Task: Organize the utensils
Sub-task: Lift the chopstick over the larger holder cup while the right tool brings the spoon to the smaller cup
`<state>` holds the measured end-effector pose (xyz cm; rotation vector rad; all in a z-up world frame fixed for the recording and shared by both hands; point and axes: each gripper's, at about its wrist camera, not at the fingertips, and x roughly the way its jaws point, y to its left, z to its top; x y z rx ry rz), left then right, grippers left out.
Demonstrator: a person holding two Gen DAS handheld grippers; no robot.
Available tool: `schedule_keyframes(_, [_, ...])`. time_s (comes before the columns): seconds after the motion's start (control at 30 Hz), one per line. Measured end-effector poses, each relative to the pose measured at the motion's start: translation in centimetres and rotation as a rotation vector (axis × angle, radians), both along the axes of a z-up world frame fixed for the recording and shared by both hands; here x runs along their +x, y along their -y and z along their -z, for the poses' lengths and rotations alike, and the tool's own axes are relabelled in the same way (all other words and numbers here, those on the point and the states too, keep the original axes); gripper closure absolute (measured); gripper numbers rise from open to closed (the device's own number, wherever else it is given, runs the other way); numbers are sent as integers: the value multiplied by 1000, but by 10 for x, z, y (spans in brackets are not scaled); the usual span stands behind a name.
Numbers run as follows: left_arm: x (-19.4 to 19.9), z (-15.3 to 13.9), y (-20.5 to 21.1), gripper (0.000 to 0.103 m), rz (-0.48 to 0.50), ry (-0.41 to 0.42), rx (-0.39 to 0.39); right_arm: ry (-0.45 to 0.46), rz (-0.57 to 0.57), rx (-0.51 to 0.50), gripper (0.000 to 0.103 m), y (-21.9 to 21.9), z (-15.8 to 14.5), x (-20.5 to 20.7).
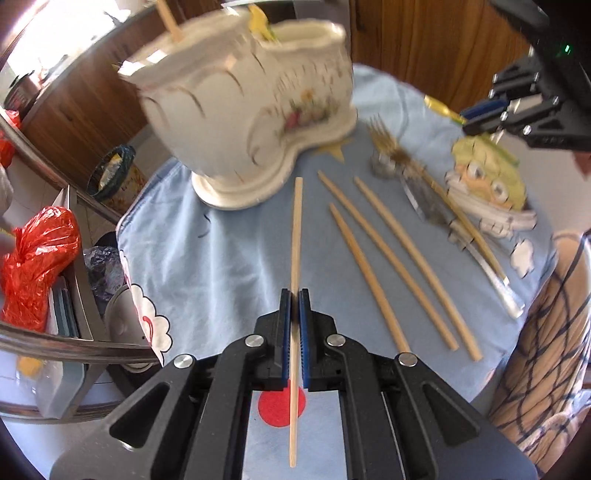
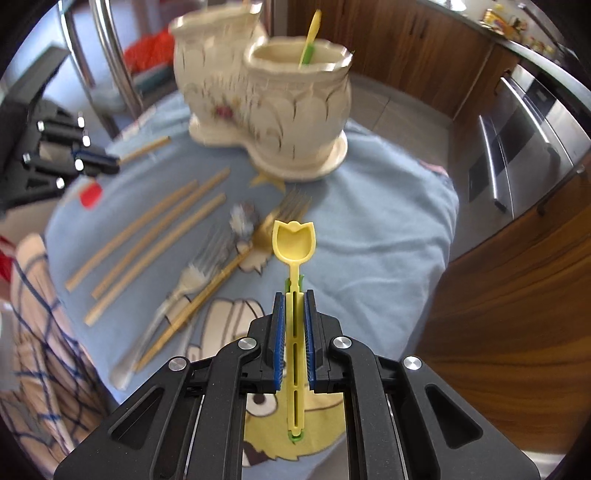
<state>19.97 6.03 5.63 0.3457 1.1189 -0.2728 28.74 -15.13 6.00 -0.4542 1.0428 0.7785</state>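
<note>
The white double pot [image 2: 266,107] stands near the counter's far edge; one cup holds a yellow spoon [image 2: 310,40], the other a stick [image 1: 170,20]. The left gripper [image 1: 294,306] has its jaws clamped on a chopstick [image 1: 295,236]. The right gripper [image 2: 294,306] has its jaws clamped on a yellow tulip spoon [image 2: 293,247].

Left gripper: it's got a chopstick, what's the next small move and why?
Probably carry the chopstick toward the ceramic holder's left cup and tip it upright over the rim. The left gripper is shut on the stick, a chopstick already stands in that cup, and three chopsticks remain on the cloth. The right gripper holds a yellow spoon.
</note>
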Motion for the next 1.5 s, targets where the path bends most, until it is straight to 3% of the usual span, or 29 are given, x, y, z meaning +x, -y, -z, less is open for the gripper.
schedule_keyframes(0.23, [-8,-21,-19,99,-40,106,-124,3,40,138,92,16,-2,11])
schedule_keyframes(0.53, [-16,-45,-40,99,-115,351,-332,65,108,391,92,39,-15,17])
schedule_keyframes(0.67, [-15,-48,-50,99,-194,455,-427,82,126,490,92,40,-17,20])
schedule_keyframes(0.83, [-5,-51,-56,99,-253,558,-495,109,139,558,92,32,-17,26])
schedule_keyframes(1.33, [28,-91,-63,99,-232,793,-605,299,145,725,92,2,-49,49])
schedule_keyframes(1.5, [42,-100,-66,99,-248,837,-626,319,158,779,92,-4,-54,63])
